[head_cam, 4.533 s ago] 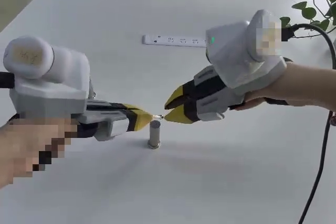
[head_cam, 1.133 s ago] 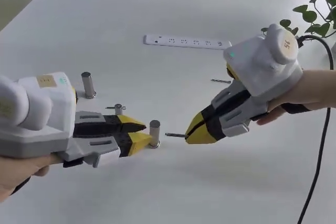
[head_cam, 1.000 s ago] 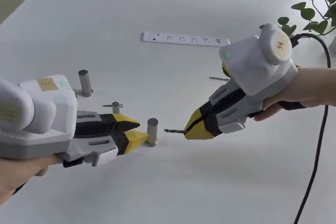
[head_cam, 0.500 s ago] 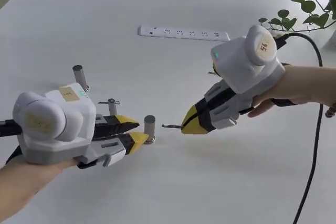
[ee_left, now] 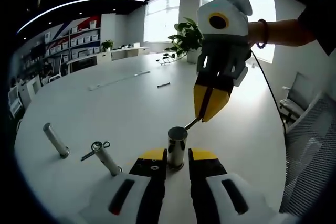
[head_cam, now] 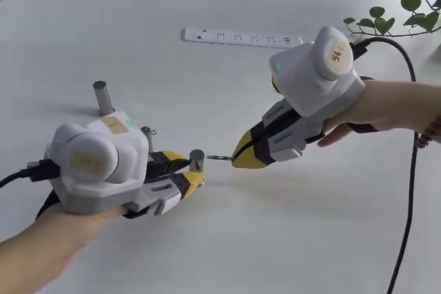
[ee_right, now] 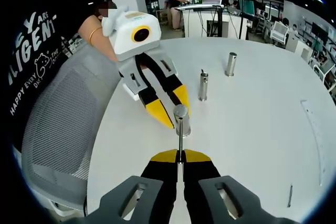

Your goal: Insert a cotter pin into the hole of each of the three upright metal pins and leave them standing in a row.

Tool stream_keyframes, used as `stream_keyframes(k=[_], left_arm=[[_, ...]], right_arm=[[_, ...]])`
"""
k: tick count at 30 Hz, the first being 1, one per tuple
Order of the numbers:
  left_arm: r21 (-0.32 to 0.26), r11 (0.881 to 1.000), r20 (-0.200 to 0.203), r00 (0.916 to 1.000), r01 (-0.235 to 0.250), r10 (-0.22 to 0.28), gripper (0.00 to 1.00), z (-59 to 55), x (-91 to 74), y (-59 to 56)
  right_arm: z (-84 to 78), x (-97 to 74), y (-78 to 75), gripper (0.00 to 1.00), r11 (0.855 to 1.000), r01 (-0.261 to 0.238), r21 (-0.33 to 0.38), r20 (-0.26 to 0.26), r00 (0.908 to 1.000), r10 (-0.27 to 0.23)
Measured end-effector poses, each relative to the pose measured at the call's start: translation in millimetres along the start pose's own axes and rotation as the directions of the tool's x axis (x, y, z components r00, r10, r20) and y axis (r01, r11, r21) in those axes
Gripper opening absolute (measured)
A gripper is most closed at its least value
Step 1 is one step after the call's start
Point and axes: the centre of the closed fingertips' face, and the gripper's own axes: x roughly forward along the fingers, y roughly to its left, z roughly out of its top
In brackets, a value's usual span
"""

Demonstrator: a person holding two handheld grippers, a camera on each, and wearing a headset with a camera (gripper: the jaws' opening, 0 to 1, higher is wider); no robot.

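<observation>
In the head view, at 10 o'clock from the left gripper (head_cam: 193, 169), stand a bare metal pin (head_cam: 102, 96) and a fitted pin (head_cam: 149, 141). The left gripper's jaws clamp the third pin (head_cam: 196, 158) at its base. From its 3 o'clock the right gripper (head_cam: 238, 160) pinches a cotter pin (head_cam: 219, 158), tip just beside the third pin's top.

The table (head_cam: 289, 239) is open near and right — only a cable (head_cam: 413, 166) trails there. Behind the left gripper (head_cam: 191, 169) stand a bare pin (head_cam: 103, 97) and a cottered pin (ee_left: 106, 158); a strip (head_cam: 241, 36) lies far back.

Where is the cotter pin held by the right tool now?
In the head view the cotter pin sticks out of the right tool, its tip close to the metal pin gripped by the left tool.
</observation>
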Motion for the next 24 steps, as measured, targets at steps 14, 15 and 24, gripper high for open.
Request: stream_keyframes(k=[14, 15, 24], left_arm=[[-0.011, 0.999, -0.011, 0.9992, -0.038, 0.038, 0.12, -7.6, 4.6, 3.8], [-0.013, 0.999, -0.009, 0.9992, -0.039, 0.039, 0.12, -7.6, 4.5, 4.0], [-0.017, 0.999, -0.001, 0.9995, -0.031, 0.031, 0.12, -8.3, 4.4, 4.4]], right_arm=[[-2.7, 4.6, -6.7, 0.0, 1.0, -0.005, -0.012, -0.004, 1.0, 0.005], [-2.4, 4.2, -6.8, 0.0, 1.0, -0.004, -0.016, -0.003, 1.0, 0.004], [3.8, 6.2, -7.1, 0.0, 0.999, -0.005, -0.043, -0.003, 1.0, 0.005]])
